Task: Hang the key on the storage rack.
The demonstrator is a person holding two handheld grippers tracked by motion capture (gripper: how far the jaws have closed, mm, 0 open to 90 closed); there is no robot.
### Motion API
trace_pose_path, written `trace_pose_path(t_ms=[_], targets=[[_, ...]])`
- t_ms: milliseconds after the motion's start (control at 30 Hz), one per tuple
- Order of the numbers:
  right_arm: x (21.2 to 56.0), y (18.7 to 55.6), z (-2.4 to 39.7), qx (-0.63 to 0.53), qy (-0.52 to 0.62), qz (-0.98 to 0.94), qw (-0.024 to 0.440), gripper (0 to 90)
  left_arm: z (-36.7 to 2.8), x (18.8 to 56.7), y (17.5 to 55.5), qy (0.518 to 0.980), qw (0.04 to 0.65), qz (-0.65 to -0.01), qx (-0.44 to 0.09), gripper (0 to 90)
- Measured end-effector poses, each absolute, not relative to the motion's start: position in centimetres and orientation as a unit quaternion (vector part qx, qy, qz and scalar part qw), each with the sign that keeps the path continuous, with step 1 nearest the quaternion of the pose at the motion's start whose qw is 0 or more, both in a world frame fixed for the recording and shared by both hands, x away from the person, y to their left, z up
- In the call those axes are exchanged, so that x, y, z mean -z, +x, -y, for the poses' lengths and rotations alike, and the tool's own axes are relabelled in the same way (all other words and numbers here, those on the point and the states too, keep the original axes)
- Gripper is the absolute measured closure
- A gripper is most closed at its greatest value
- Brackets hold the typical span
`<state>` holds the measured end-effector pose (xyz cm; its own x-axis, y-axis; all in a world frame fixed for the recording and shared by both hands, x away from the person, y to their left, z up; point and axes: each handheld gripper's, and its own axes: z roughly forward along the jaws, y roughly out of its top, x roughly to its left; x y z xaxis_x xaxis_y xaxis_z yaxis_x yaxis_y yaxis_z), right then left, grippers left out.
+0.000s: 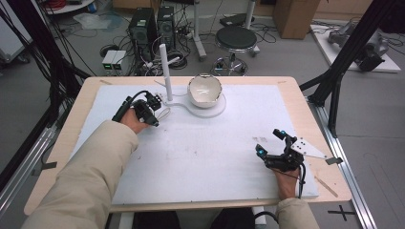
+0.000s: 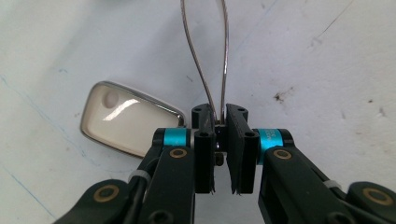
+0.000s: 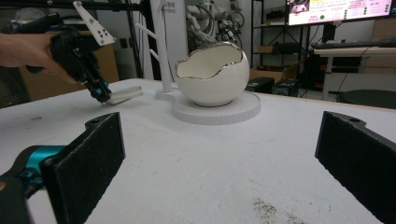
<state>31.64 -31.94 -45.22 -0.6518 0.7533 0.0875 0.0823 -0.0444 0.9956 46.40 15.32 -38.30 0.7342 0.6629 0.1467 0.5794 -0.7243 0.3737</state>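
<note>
Your left claw [image 2: 223,140] is clenched on the wire loop [image 2: 205,60], mirror [image 2: 126,119] just left; your right claw [image 3: 219,163] gapes.

The middle of the bench [image 1: 200,152] is wide open, so a claw can slide across the white mat there. At the far side, three things stand close together: a white bowl [image 1: 205,90] shaped like a cracked egg, the round white base [image 1: 217,109] under it, and a tall white post [image 1: 165,71] just to its left. The left claw [image 1: 154,100] sits right beside the post, shut on a thin wire loop [image 2: 210,60], with a small flat tag [image 2: 123,119] on the mat beside it. The right claw [image 1: 272,143], open, is well apart from all that, near the bench's right edge.
</note>
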Motion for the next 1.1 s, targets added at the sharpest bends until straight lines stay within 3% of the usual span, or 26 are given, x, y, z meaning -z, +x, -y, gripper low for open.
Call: trace_pose_path(t_ms=[733,1100], targets=[[45.2,31.6,31.9,-0.642,0.325,-0.642,0.264,0.5,-17.0,32.6,42.7,0.854,0.326,-0.344,-0.217,81.8],[45.2,31.6,31.9,-0.642,0.325,-0.642,0.265,0.5,-17.1,30.8,42.0,0.809,0.382,-0.356,-0.27,81.8]])
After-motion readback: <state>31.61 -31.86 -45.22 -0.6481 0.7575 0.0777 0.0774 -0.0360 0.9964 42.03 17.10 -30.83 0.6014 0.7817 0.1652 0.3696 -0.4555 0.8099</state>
